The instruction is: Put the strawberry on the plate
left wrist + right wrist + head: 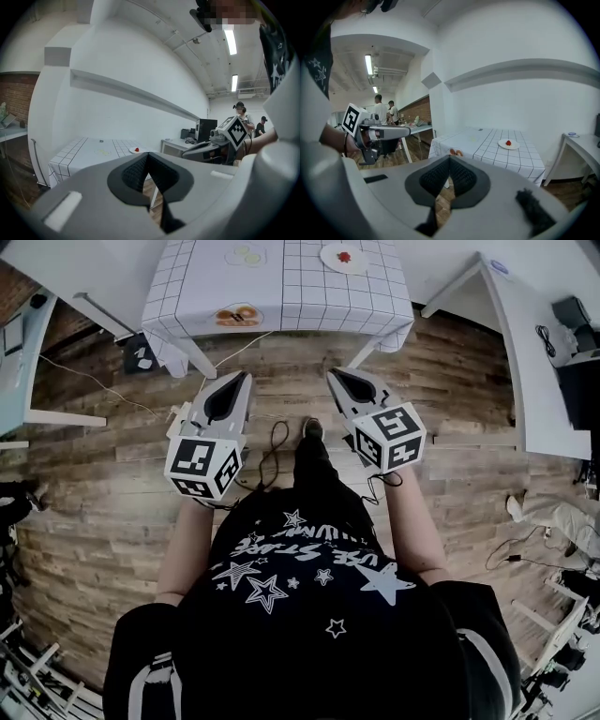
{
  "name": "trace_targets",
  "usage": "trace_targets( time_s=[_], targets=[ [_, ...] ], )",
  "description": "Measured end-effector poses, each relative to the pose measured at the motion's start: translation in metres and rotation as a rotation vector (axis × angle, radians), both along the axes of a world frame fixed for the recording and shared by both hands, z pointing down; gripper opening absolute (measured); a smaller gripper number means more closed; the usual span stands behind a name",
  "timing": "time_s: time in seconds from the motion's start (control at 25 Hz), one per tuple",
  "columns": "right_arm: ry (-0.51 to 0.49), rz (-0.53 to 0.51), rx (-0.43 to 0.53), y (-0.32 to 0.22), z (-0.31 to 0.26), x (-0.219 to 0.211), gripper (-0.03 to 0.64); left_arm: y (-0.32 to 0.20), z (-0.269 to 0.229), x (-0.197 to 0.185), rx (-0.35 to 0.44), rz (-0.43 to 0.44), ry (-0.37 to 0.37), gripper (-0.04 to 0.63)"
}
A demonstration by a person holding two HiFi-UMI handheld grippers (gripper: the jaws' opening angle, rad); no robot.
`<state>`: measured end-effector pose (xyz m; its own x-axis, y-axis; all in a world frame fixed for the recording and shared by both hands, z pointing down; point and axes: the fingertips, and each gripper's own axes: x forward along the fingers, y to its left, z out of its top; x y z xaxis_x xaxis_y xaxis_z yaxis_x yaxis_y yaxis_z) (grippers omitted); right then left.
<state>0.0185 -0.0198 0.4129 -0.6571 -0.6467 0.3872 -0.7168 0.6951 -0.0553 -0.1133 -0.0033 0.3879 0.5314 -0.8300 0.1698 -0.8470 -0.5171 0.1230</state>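
A red strawberry lies on a small white plate at the far right of the checked table. In the right gripper view the strawberry and its plate are small and far off; the left gripper view also catches the strawberry. The person stands back from the table over the wooden floor. My left gripper and right gripper are held side by side short of the table's near edge. Both are shut and empty, pads together on the left gripper and the right gripper.
An orange-brown item sits at the table's near edge and a pale one farther back. A white desk with dark equipment stands to the right. Cables trail on the floor. People stand in the background.
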Motion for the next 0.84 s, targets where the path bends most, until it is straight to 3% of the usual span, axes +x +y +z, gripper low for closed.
trace_targets(
  time_s=[0.84],
  targets=[
    [0.037, 0.064, 0.001, 0.094, 0.0, 0.012, 0.014, 0.085, -0.004, 0.008, 0.027, 0.07, -0.004, 0.009]
  ],
)
